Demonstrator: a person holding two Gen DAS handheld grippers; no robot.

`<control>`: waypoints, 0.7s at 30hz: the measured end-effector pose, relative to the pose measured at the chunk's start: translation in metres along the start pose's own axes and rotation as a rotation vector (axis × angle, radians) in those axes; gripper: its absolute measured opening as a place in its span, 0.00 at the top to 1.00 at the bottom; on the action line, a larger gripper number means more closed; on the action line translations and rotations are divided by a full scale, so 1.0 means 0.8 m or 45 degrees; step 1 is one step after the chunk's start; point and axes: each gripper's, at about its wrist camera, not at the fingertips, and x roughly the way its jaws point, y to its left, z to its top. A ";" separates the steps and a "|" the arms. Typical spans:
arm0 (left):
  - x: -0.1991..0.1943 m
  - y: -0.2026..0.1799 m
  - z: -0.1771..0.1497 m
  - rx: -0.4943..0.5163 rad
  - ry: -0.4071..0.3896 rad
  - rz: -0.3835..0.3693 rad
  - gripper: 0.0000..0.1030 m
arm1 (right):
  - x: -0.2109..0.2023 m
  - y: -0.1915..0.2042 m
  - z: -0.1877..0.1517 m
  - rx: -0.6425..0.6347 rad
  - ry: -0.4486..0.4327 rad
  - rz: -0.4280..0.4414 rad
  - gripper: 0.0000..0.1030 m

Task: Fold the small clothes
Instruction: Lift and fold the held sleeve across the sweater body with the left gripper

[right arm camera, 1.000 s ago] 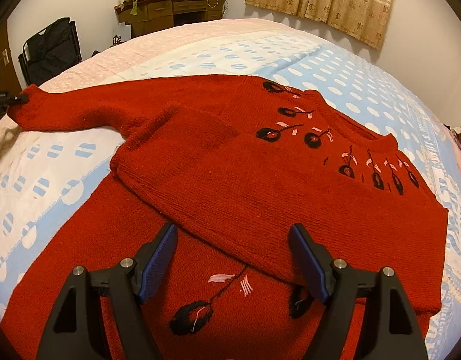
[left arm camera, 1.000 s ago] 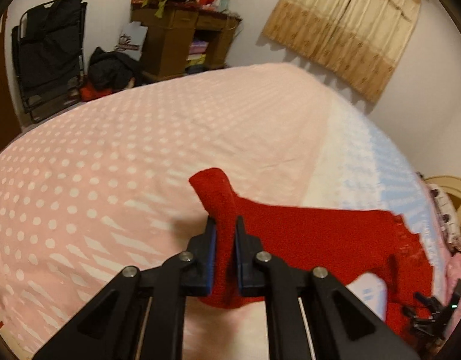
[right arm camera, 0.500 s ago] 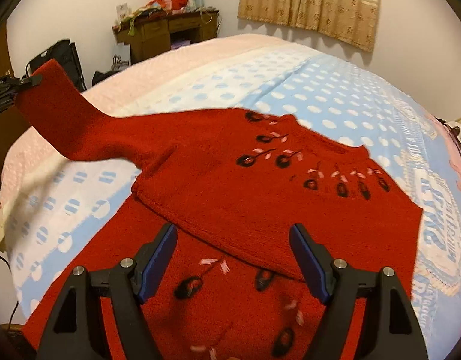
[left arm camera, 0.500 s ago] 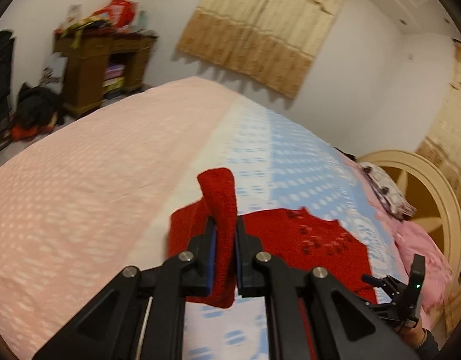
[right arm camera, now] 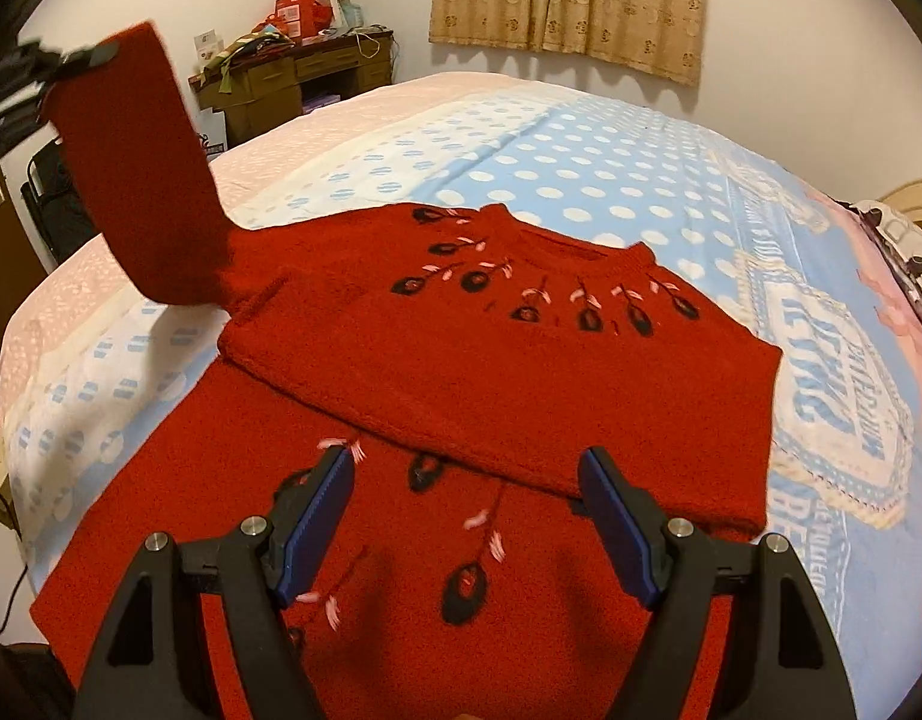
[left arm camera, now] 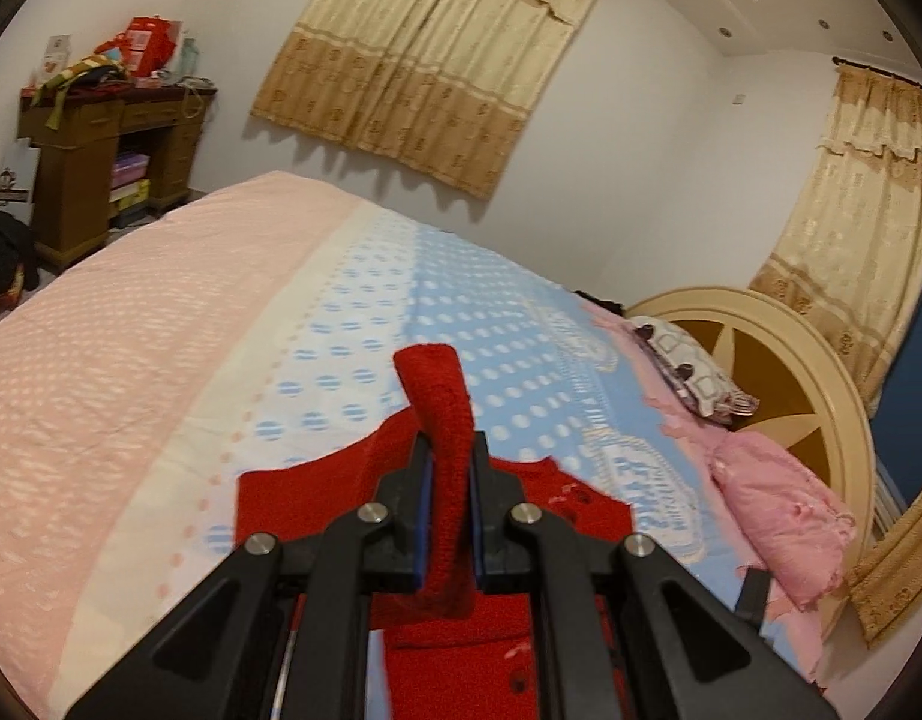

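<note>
Left wrist view: my left gripper (left arm camera: 447, 516), its blue-padded jaws clamped on the cuff end of one sleeve (left arm camera: 440, 420) of the red knitted sweater with black and pink embroidered flowers (left arm camera: 293, 498); the cuff stands up past my fingertips, raised clear of the pink, white and blue dotted bedspread (left arm camera: 161, 360) that the sweater's body lies on. Beyond the sweater: a cream wooden headboard (left arm camera: 778, 330) with a patterned pillow (left arm camera: 688, 366) and a crumpled pink cloth (left arm camera: 778, 516) beside it; a brown wooden desk (left arm camera: 101, 150) stands far past the sweater, against the wall. Right wrist view: my right gripper (right arm camera: 466, 516), jaws standing wide apart with nothing between them, hovering over the sweater's near part without touching it. The sweater (right arm camera: 490, 348) lies flat, neckline on its far side; a layer of knit already lies folded across its body, edge showing just ahead of my fingertips. The lifted sleeve (right arm camera: 143, 180) rises from the sweater's left shoulder to the other gripper at the frame's upper left. Status, as I judge it: one fold laid, this sleeve in mid-carry and not yet placed across the body; the final folding remains.
</note>
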 end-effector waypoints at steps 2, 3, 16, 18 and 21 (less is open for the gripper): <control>0.002 -0.020 0.006 0.024 -0.012 -0.035 0.90 | -0.005 -0.005 -0.003 0.009 -0.005 -0.003 0.25; 0.005 -0.030 0.008 0.033 -0.016 -0.049 0.90 | -0.009 -0.009 -0.005 0.019 -0.012 -0.005 0.24; 0.061 -0.149 0.015 0.130 0.038 -0.227 0.90 | -0.028 -0.041 -0.033 0.100 -0.028 -0.024 0.25; 0.069 -0.159 0.010 0.136 0.058 -0.246 0.90 | -0.032 -0.045 -0.039 0.115 -0.032 -0.022 0.25; 0.083 -0.179 0.003 0.146 0.084 -0.270 0.90 | -0.034 -0.050 -0.050 0.126 -0.027 -0.031 0.24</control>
